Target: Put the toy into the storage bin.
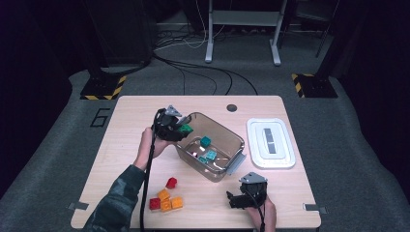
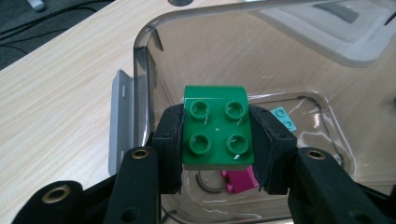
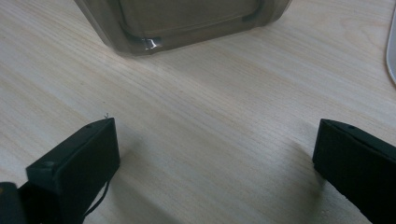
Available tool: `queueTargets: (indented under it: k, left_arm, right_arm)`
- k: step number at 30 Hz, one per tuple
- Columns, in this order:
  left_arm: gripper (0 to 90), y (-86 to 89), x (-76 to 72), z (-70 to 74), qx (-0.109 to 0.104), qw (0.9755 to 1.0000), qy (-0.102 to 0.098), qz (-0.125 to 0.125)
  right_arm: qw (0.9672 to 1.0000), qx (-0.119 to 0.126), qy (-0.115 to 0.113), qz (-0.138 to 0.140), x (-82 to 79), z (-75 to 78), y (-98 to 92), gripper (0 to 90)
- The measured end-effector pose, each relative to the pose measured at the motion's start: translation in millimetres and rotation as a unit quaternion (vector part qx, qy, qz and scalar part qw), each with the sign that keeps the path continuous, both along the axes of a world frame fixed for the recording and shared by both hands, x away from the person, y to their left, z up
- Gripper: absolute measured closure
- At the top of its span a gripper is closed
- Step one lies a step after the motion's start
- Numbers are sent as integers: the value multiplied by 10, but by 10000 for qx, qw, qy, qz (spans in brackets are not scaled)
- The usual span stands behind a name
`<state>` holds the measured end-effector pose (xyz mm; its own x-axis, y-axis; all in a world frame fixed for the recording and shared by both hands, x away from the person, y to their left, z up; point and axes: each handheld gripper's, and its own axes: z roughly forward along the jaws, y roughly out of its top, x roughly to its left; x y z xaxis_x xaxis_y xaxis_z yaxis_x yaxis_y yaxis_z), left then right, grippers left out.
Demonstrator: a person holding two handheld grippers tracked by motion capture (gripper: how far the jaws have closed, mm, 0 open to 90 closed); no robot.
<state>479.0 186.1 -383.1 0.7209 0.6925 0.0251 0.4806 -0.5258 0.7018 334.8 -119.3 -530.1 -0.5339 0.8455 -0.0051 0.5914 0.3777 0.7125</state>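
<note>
Left gripper view showed the left gripper [image 2: 217, 140] pinching a green brick [image 2: 215, 126] mid-frame over the clear bin [image 2: 140, 56] (presumably for dropping in); right gripper [image 3: 215, 158] sat spread.

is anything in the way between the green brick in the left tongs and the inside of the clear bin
Nothing visible blocks it. The left tongs clamp the green brick just over the clear bin, whose top is open; its lid lies on the table beside it. Below sit a magenta brick and teal bricks, with bare floor between.

High view: overhead, facing forward-down on table [image 1: 125, 111]. Gripper views: close, low; all share the clear bin [image 1: 232, 133].
</note>
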Motion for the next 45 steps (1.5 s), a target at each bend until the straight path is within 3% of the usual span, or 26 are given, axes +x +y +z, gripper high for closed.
queueTargets:
  k: [12,18,25,35,45]
  left_arm:
    - [569,-14,16,-110,88,9999,54,65]
    - [376,3,-15,-93,57,9998,114,137]
    - [214,105,-221,-2,-109,9998,-106,155]
    - [125,324,-527,86,-336,9982,-428,243]
    - [65,651,-752,-94,-385,9970,-435,505]
  right_arm:
    - [10000,2,3,-4,-1,0,0,0]
    - [10000,1,3,-2,-1,0,0,0]
    - [10000,37,13,-57,-3,0,9,0]
    - [10000,3,2,-9,-1,0,1,0]
    - [10000,-4,-4,4,0,0,-2,0]
